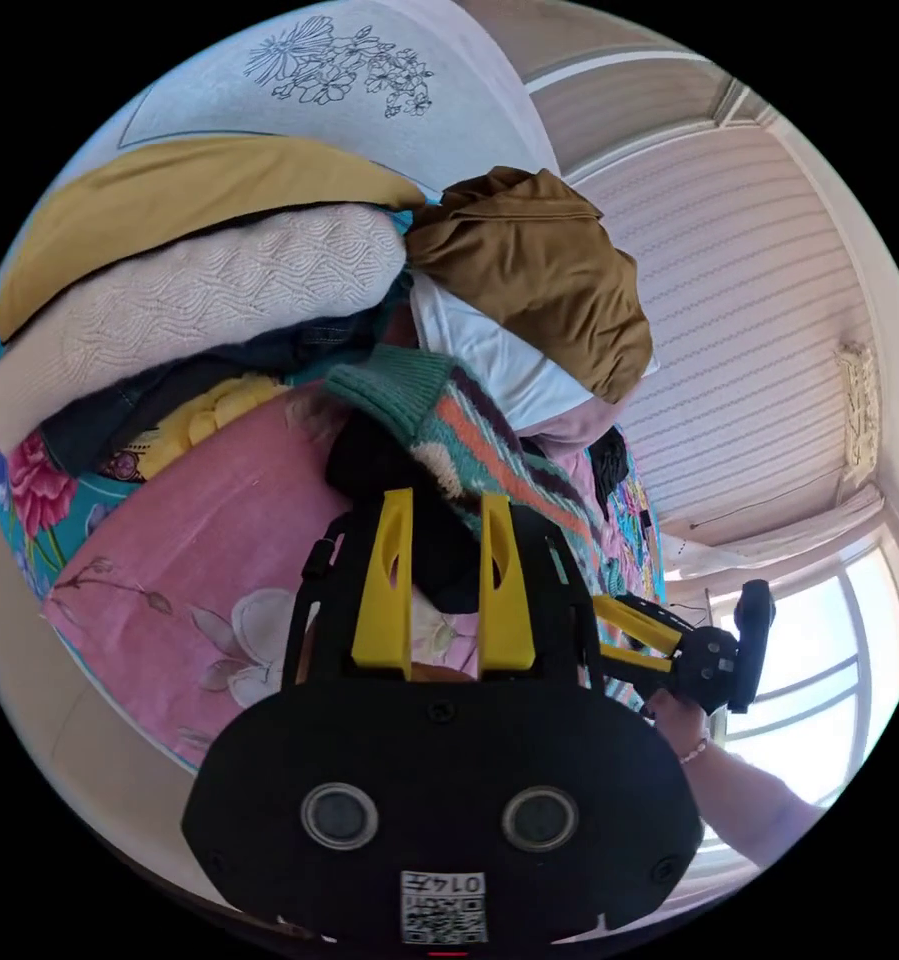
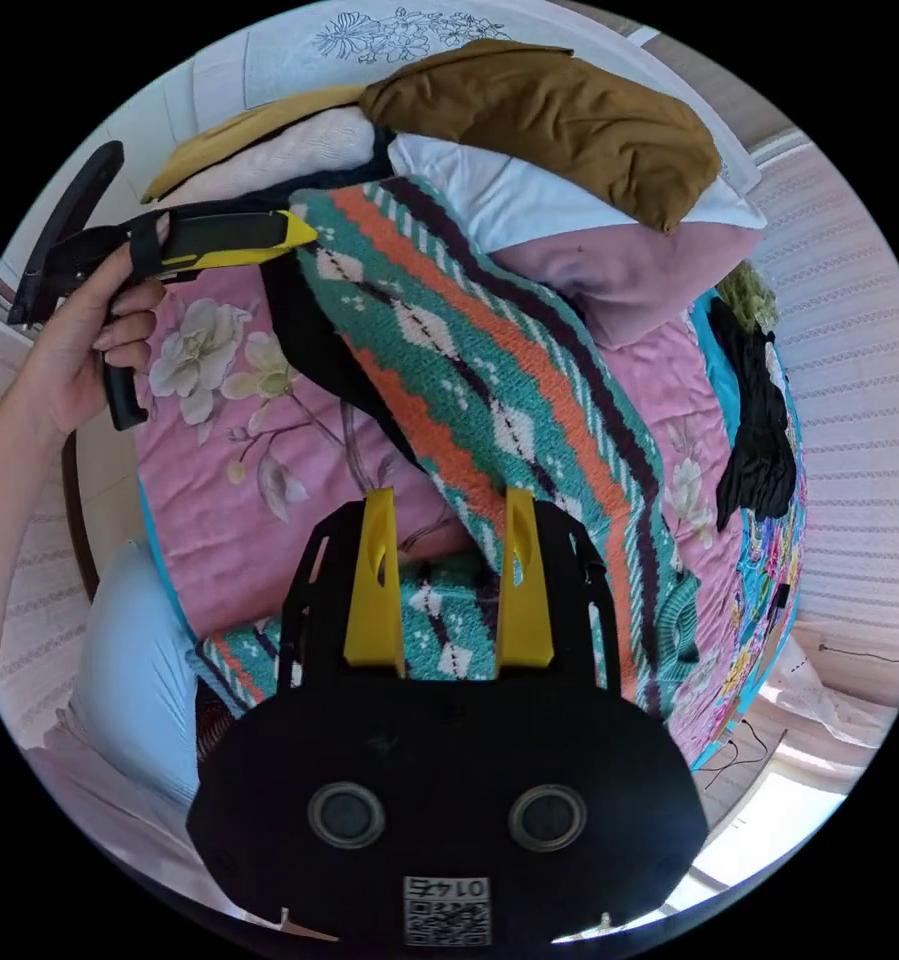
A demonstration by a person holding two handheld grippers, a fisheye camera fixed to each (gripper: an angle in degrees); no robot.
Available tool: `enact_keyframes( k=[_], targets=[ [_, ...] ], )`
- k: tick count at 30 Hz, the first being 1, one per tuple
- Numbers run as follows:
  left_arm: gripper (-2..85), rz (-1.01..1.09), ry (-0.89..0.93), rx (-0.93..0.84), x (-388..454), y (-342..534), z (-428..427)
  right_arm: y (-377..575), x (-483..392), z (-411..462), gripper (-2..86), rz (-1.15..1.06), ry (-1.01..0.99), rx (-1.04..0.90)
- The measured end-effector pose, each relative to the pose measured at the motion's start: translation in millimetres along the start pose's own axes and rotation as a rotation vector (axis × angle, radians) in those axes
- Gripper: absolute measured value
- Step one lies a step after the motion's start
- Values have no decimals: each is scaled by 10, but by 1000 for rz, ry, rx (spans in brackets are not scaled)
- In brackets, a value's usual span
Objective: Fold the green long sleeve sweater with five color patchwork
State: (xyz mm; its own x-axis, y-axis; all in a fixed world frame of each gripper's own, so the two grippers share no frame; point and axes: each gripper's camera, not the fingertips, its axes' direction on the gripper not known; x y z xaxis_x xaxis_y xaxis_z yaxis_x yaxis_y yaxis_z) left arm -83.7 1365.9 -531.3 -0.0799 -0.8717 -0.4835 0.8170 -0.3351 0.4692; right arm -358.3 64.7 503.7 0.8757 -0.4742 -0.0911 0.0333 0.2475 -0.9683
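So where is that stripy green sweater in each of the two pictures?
Left gripper view: the sweater sits in the middle, just beyond the yellow jaws, its green ribbed edge toward the clothes pile.
Right gripper view: the sweater runs as a broad band from upper left to lower right across the pink bedcover.
Shared landmark: the brown garment on top of the pile, beyond the sweater.

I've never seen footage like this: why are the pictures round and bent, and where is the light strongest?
Both views are fisheye circles with black corners, bending straight lines. In the left gripper view the window glares white behind the right tongs; in the right gripper view the patchwork sweater is sharp and evenly daylit.
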Motion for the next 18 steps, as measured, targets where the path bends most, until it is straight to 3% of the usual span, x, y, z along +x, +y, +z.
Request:
enact_keyframes(
  k=[7, 10, 14, 18],
  targets=[
    [0, 155, 142, 111, 366, 38, -446, 344, 361, -148, 40, 147, -99, 130],
    [-7, 323, 204, 146, 916, 71, -637, 674, 462, -257, 27, 174, -78, 203],
    [-9, 667, 348, 151, 2166, 519, -729, 1231, 689, -268, 19, 292, -121, 262],
    [-7, 1057, 443, -38, 3328, 1521, -396, 1976, 942, -145, 14, 513, -290, 365]
  ],
)
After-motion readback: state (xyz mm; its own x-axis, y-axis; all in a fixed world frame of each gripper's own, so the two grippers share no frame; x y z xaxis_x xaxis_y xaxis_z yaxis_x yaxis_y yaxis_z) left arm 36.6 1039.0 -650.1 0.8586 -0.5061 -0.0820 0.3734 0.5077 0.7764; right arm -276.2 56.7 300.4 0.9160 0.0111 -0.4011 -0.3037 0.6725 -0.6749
